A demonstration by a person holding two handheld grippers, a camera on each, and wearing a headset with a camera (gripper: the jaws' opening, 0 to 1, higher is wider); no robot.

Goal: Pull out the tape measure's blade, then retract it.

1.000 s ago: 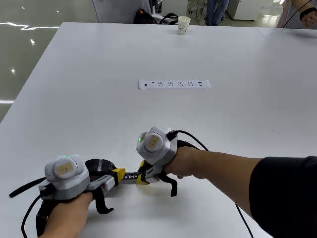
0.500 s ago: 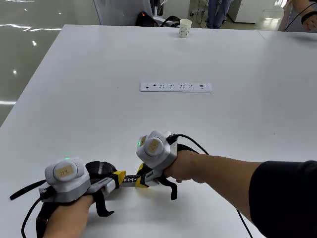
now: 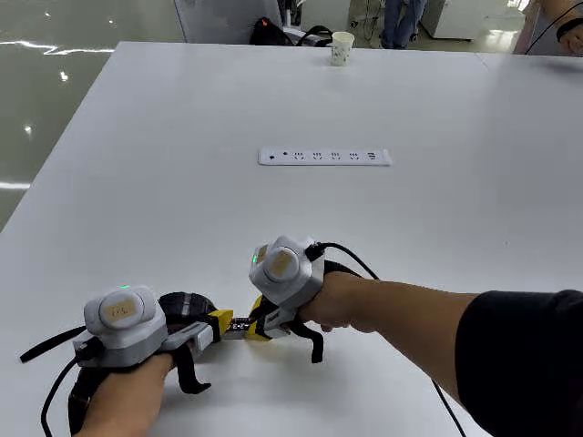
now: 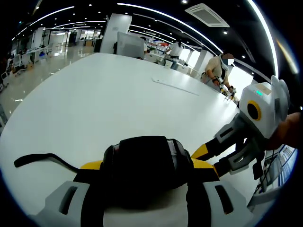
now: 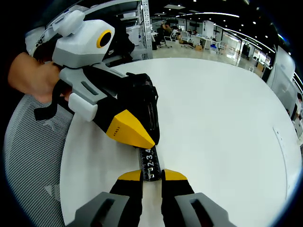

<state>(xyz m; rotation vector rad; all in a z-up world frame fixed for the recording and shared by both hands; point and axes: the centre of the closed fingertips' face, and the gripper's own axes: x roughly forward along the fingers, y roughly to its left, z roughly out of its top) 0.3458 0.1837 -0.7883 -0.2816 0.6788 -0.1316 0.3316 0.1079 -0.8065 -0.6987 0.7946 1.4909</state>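
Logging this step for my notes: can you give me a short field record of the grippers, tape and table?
left gripper: shut on tape measure
right gripper: shut on blade, at its end
blade out: a short stretch, digits 1 to 4 showing
table: white, with power strip mid-table and paper cup near far edge

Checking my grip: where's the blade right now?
Right gripper view, low centre: a short stretch of blade runs from the right gripper's yellow tips to the black case held by the left gripper.
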